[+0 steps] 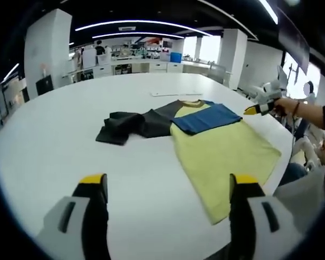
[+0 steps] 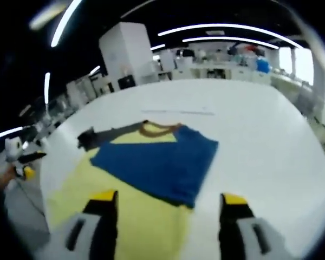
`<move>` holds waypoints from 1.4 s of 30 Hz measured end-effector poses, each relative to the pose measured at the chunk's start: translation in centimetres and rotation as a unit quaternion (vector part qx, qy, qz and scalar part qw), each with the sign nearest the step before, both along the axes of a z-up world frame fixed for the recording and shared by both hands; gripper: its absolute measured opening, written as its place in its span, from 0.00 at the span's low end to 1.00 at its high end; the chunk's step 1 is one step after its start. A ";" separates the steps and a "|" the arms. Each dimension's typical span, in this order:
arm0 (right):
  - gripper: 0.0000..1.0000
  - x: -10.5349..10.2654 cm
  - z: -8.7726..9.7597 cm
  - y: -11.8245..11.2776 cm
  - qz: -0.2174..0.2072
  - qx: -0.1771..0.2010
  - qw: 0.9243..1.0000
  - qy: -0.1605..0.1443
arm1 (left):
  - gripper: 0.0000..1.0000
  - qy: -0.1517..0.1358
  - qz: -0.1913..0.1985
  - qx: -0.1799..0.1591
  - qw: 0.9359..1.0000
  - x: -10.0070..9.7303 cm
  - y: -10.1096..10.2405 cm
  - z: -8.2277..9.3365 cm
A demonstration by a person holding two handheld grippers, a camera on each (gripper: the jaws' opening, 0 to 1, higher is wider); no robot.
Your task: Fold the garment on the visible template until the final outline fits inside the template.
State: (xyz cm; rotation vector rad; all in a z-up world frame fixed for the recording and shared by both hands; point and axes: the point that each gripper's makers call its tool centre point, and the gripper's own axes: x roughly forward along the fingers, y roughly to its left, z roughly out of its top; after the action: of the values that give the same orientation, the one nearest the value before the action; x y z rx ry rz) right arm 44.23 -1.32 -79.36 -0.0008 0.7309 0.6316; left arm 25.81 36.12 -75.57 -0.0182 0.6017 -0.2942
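Your garment [image 1: 222, 149] pale yellow in the body, blue sleeve folded across at its 12 o'clock, dark grey sleeve at 9 o'clock, brown collar, white desk [image 1: 70, 124], yellow-tipped black jaws on your left hand-held gripper [image 1: 170, 187].

White round table [image 1: 54, 141]; white pillar [image 1: 46, 51] at 10 o'clock; counters with blue bin [image 1: 176, 57] at 12 o'clock.

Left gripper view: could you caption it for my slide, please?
Open left claw faces a half-folded shirt on a white table.
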 end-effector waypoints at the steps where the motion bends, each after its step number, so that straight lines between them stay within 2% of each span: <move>1: 0.82 -0.2 0.4 0.2 0.004 0.002 1.000 -0.003 | 0.90 -0.002 0.005 -0.001 1.000 0.3 0.5 0.1; 6: 0.93 -1.8 2.0 1.0 0.017 0.010 1.000 -0.015 | 0.86 -0.009 0.022 0.001 1.000 1.4 1.5 0.4; 12: 0.99 -3.2 3.3 1.2 0.039 0.011 0.999 -0.022 | 0.82 -0.016 0.055 -0.012 0.998 2.9 2.6 0.7; 20: 0.99 -5.7 4.7 1.2 0.055 0.010 0.998 -0.036 | 0.76 -0.022 0.091 -0.012 0.996 4.2 4.6 0.3; 23: 0.98 -6.2 5.3 1.0 0.049 0.019 0.998 -0.046 | 0.74 -0.035 0.132 -0.006 0.991 5.1 6.3 0.4; 29: 0.96 -7.0 5.8 0.6 0.037 0.015 0.998 -0.057 | 0.67 -0.049 0.176 -0.015 0.983 6.4 8.0 0.3; 33: 0.94 -7.3 5.8 0.3 0.029 0.009 0.998 -0.060 | 0.65 -0.055 0.191 -0.005 0.980 7.3 8.2 -0.1; 38: 0.94 -7.6 6.1 0.3 0.023 0.016 0.997 -0.066 | 0.61 -0.049 0.204 -0.002 0.978 8.3 8.3 -1.1; 42: 0.96 -8.1 5.6 0.3 0.036 0.002 0.997 -0.071 | 0.59 -0.047 0.214 -0.003 0.976 9.9 8.6 -1.9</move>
State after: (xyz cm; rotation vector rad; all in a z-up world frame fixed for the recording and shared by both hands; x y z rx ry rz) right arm 36.10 -1.00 -73.75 -0.0690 0.5940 0.6950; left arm 35.68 44.74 -77.46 -0.1370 0.4888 0.1220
